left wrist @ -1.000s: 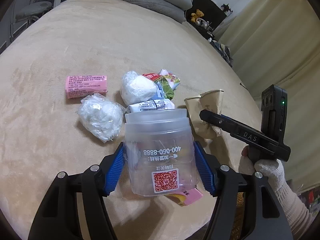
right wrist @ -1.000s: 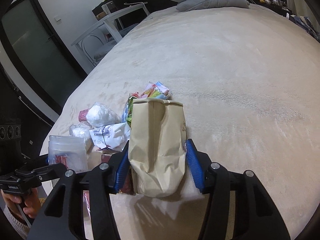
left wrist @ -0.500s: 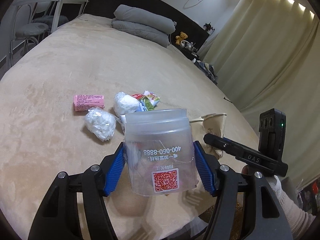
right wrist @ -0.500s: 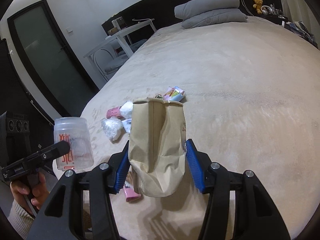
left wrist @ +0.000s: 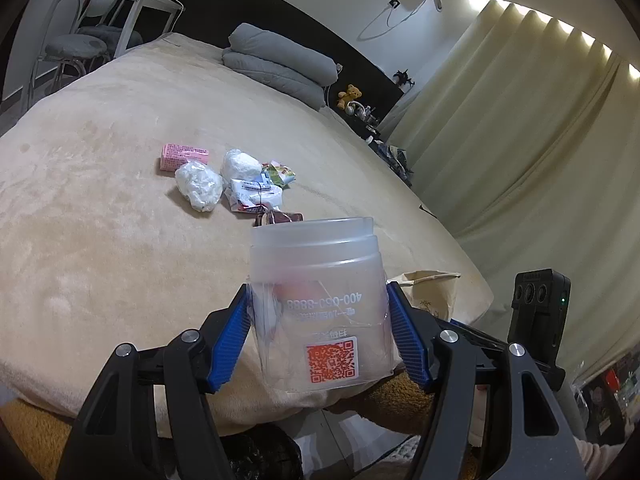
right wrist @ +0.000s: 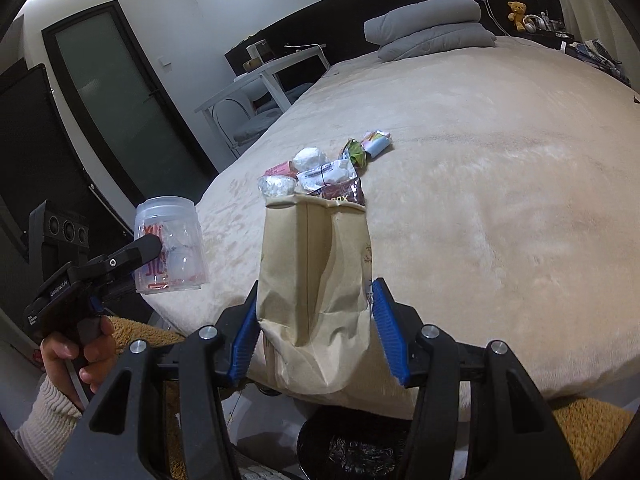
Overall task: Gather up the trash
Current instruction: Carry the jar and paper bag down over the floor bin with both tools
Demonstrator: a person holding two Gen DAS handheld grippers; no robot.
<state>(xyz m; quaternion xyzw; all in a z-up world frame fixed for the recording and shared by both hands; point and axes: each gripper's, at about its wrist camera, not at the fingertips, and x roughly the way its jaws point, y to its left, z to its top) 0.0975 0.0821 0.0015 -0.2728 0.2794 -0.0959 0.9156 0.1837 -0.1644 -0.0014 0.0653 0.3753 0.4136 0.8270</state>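
Above the near edge of the beige plush bed [left wrist: 100, 220], the left gripper [left wrist: 318, 330] clamps its blue pads against the sides of a clear plastic jar [left wrist: 318, 304] bearing an orange QR sticker, held upright off the blanket. Beside it, the right gripper [right wrist: 314, 334] squeezes a crumpled brown paper bag [right wrist: 314, 276], also upright with its mouth open. Farther up the bed lies a loose cluster of trash: a pink packet [left wrist: 184, 156], two white wadded plastic bundles [left wrist: 200, 184], and colourful snack wrappers [right wrist: 366, 146]. Below both grippers sits a black bin [right wrist: 360, 444] with dark lining.
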